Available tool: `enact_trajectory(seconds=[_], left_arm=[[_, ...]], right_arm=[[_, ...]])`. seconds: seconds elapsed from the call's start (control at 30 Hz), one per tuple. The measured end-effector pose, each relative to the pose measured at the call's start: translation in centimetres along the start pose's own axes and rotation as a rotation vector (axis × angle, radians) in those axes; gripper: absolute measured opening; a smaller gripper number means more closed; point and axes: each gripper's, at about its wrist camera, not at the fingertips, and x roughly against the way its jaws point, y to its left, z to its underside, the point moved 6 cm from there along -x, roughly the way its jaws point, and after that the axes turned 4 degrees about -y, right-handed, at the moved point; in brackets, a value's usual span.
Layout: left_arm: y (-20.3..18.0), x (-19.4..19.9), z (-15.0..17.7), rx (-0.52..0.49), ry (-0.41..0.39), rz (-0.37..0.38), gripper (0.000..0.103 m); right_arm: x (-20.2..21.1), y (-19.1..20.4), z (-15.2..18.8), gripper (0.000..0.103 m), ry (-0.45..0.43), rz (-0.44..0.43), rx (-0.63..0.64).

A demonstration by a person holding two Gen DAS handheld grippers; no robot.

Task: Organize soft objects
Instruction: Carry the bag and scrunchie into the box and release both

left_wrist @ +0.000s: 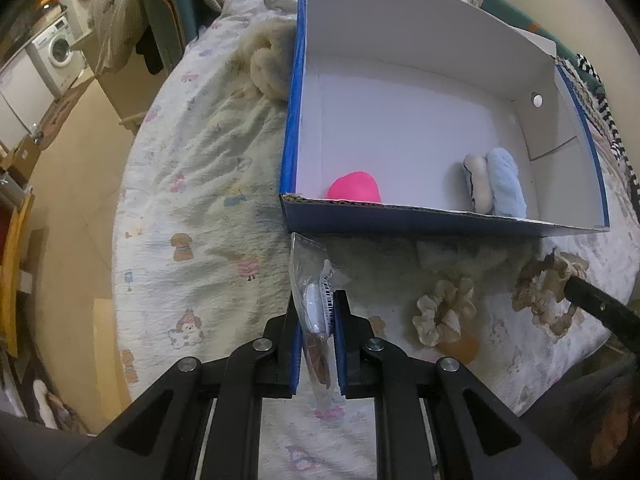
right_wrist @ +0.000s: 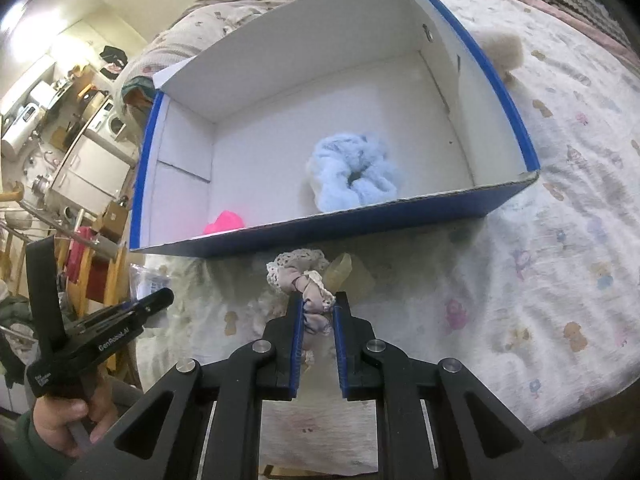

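A blue cardboard box (left_wrist: 288, 152) with a white inside lies on the bed; it also shows in the right wrist view (right_wrist: 516, 120). In it are a pink soft object (left_wrist: 354, 187) (right_wrist: 225, 222) and a light blue fluffy scrunchie (left_wrist: 502, 184) (right_wrist: 354, 172). My left gripper (left_wrist: 318, 300) is shut on a clear plastic bag (left_wrist: 310, 280) holding a white item, in front of the box. My right gripper (right_wrist: 318, 302) is shut on a beige lace scrunchie (right_wrist: 304, 276) (left_wrist: 548, 284) just before the box's near wall. Another beige scrunchie (left_wrist: 444, 312) lies on the bed.
A cream fluffy item (left_wrist: 268, 64) lies left of the box. The quilt (left_wrist: 192, 200) has cartoon prints. The bed's left edge drops to the floor, with a washing machine (left_wrist: 56, 48) and furniture beyond. The left gripper also appears in the right wrist view (right_wrist: 160, 300).
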Motion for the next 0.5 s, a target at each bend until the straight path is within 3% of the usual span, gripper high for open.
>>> enact_trajectory(seconds=[0.27,0.5], left_arm=[[-0.9,1.9,0.4,-0.047,-0.063,-0.015,0.012],[-1.7,5.8,-1.4,-0.029,-0.140,0.014,0.012]], right_arm=[[0.3,1.0,-0.7,0.016,-0.009,-0.013,0.024],[2.7,1.9,-1.1,0.016,-0.067,-0.033,0.043]])
